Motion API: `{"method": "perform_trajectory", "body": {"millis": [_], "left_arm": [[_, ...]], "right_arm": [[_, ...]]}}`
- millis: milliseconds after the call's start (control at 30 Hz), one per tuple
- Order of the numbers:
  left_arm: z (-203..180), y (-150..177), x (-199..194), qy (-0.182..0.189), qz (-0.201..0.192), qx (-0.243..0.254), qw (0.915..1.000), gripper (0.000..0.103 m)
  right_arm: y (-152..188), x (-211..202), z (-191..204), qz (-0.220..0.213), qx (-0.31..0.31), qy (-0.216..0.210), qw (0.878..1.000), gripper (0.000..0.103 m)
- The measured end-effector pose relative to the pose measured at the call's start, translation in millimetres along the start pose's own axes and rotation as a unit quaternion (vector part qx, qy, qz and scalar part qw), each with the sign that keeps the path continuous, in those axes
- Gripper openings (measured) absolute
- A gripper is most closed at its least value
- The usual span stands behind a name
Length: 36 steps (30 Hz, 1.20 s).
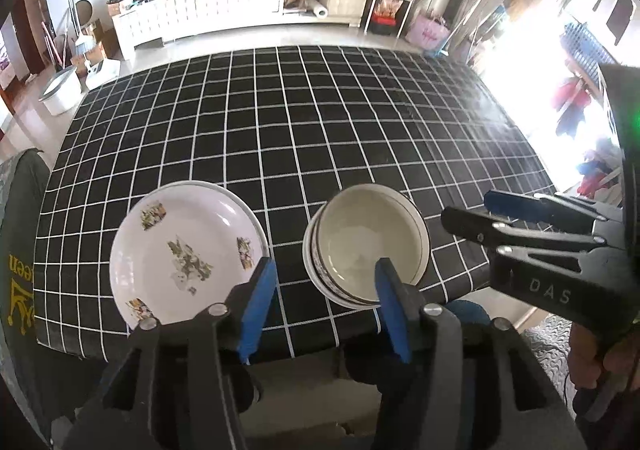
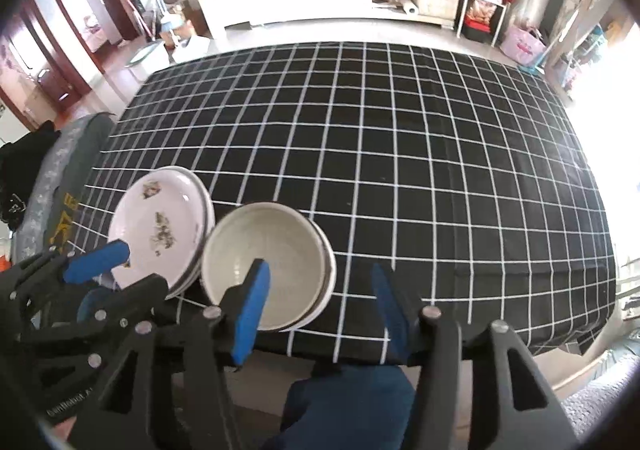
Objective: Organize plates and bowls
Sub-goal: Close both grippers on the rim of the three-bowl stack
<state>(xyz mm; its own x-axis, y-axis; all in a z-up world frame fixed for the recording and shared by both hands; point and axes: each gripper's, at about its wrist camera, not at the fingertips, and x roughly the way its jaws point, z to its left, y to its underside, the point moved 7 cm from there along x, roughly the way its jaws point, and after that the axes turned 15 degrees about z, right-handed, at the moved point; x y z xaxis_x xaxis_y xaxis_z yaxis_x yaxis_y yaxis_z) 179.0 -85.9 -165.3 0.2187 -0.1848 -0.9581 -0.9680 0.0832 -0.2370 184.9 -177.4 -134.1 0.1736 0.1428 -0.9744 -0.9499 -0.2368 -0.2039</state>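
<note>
White floral china plates (image 1: 186, 250) sit stacked at the checked black tablecloth's (image 1: 320, 121) near-left edge; just right, cream bowls (image 1: 366, 246) nest together. Left gripper (image 1: 322, 304) and right gripper (image 2: 320, 304) hover open, empty. Sorting looks finished.

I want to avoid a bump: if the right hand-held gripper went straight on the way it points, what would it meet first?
Probably the checked tablecloth: between the right hand-held gripper pads lies bare cloth. The stacked bowls sit by its left pad; depth is unclear.
</note>
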Motion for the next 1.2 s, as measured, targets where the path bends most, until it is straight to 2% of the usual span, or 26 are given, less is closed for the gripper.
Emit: {"method": "perform_trajectory", "body": {"millis": [167,333,400,533,700,800,1033,1133,1200], "left_arm": [[11,2,-14,0.016,-0.030,-0.003,0.9994,0.058],[14,7,-5,-0.012,-0.031,0.035,0.9988,0.059],[16,8,4,-0.004,-0.022,0.035,0.9991,0.059],[17,4,29,0.035,0.007,0.035,0.9987,0.059],[23,-4,55,0.064,0.031,0.024,0.9972,0.059],[22,-8,68,0.068,0.047,0.036,0.9959,0.059],[13,-16,98,0.087,0.083,0.072,0.9901,0.059],[13,-19,110,0.104,0.101,0.071,0.9869,0.059],[13,-20,118,0.109,0.110,0.073,0.9852,0.059]], "right_arm": [[4,2,0,-0.015,0.018,-0.019,1.000,0.066],[8,10,-6,-0.024,0.056,-0.037,0.997,0.069],[8,16,-7,-0.025,0.066,-0.043,0.997,0.069],[8,31,-10,-0.015,0.082,-0.050,0.995,0.071],[7,59,-14,0.014,0.099,-0.064,0.993,0.073],[3,69,-20,0.014,0.119,-0.077,0.990,0.074],[1,86,-24,0.023,0.133,-0.098,0.986,0.089],[1,93,-25,0.028,0.136,-0.091,0.986,0.090],[3,98,-24,0.040,0.142,-0.101,0.984,0.090]]}}
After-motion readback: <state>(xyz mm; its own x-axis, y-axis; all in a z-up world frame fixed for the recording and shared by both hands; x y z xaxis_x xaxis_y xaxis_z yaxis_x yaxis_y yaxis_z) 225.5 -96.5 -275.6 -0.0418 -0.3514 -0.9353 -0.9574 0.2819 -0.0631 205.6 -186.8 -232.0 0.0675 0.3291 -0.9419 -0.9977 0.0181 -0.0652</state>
